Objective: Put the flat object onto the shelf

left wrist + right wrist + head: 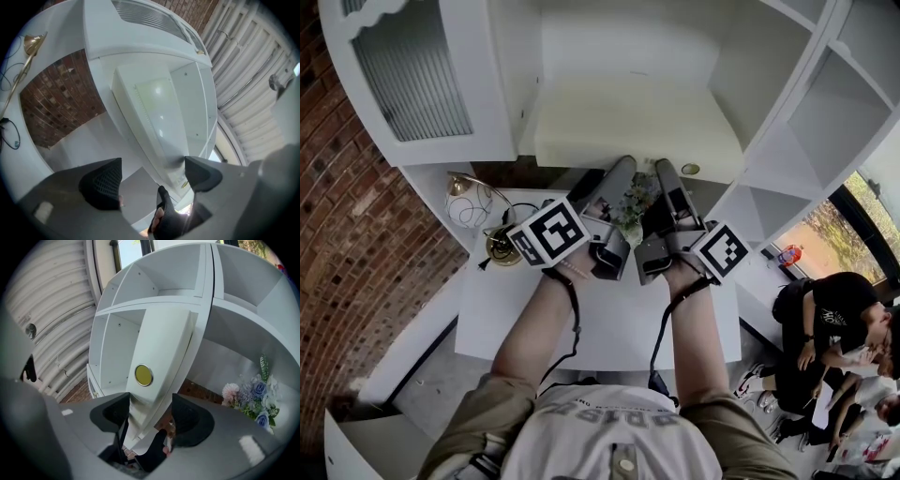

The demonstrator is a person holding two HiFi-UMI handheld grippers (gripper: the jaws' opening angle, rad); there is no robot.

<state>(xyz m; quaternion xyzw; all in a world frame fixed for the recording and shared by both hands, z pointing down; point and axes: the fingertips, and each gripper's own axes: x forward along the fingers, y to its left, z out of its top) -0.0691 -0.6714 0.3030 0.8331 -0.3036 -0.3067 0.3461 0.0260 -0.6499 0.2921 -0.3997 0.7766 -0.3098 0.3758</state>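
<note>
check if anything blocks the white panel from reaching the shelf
Nothing visible does: the white panel, in the right claw, is up at the shelf unit's open bay; the flowers sit lower down.

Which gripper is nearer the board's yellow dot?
The right gripper: the yellow dot sits just above its jaws on the board; the left gripper is farther along.

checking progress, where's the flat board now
Head view, centre: the flat board is in the shelf's middle opening, above the flowers, its near edge between the right gripper's jaws.
</note>
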